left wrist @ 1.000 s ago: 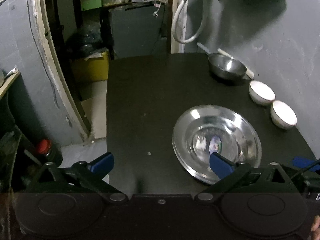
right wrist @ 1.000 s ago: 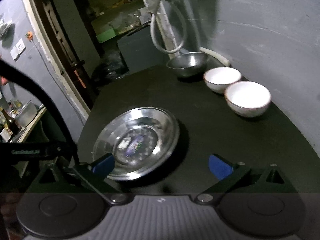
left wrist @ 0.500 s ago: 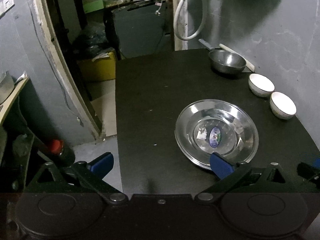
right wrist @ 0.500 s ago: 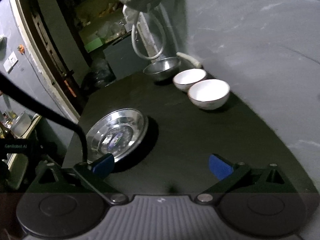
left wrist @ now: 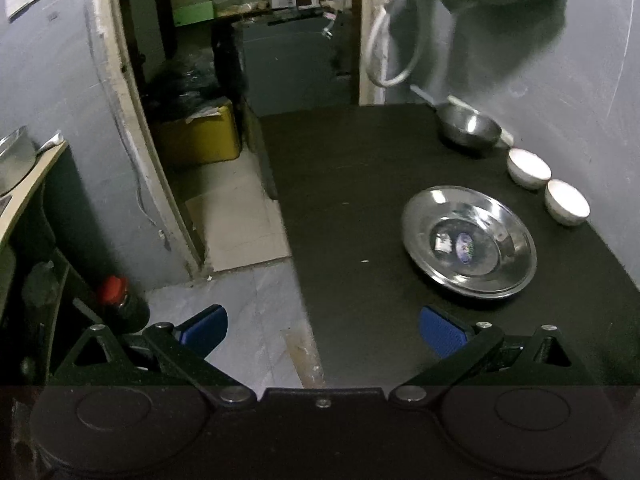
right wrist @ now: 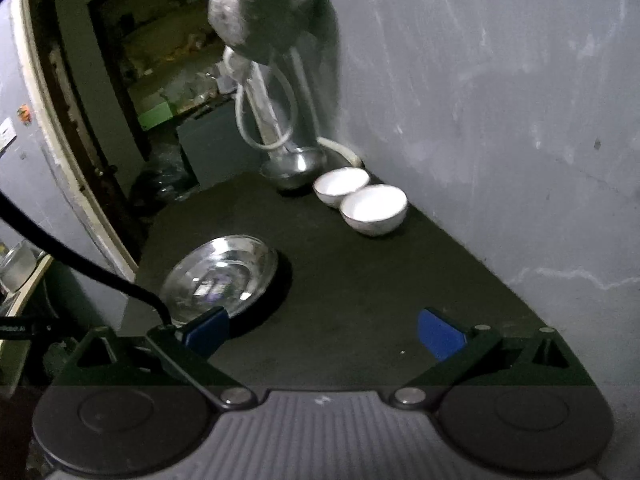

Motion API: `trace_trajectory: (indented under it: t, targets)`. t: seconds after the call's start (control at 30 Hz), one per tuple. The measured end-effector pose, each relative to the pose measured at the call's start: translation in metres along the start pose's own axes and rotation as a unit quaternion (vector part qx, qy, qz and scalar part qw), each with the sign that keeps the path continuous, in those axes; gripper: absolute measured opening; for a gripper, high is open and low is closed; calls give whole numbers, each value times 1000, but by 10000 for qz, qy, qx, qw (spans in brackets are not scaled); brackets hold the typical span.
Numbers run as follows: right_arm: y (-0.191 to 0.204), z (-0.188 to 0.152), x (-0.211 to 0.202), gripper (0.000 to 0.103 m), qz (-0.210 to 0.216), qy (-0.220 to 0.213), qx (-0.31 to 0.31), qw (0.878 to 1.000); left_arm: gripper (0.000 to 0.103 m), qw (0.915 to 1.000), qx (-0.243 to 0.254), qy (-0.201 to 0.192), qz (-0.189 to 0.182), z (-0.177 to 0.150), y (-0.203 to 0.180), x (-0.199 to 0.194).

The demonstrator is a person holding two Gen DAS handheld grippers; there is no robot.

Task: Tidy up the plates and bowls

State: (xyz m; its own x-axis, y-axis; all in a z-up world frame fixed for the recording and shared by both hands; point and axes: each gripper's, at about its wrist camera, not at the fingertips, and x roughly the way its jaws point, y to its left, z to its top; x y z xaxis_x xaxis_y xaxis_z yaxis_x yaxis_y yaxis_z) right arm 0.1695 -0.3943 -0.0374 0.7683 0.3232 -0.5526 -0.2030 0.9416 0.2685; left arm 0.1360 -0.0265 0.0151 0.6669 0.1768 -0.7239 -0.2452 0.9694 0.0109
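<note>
Here both grippers hang empty with jaws wide: the left gripper [left wrist: 323, 330] at the desk's [left wrist: 352, 184] near left edge, half over the floor, the right gripper [right wrist: 323, 330] over the desk's near end. Neither touches any dish.

Outward from the left gripper, the steel plate [left wrist: 468, 242] lies flat at about 1 o'clock, near but apart. Beyond it, along the wall at about 2 o'clock, stand two white bowls [left wrist: 567, 202], just beside each other, then a steel bowl [left wrist: 470, 130] farthest back.

The step looks like a pause between grasps, with the sorting seemingly unfinished. A next move would likely need one gripper lowered to a rim, jaws straddling it.

Plate and bowls are round, so no long axis; all open upward. The bowl row runs along the wall.
</note>
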Motion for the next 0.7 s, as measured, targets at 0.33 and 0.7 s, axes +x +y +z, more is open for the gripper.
trace_trajectory:
  t: [0.33, 0.7]
  targets:
    - [73, 0, -53, 103, -536, -147, -524, 9971, 102, 9940, -557, -413, -841, -21, 45, -26]
    - [104, 31, -19, 103, -317, -69, -845, 9959, 102, 9908, -491, -627, -1098, 15, 15, -3]
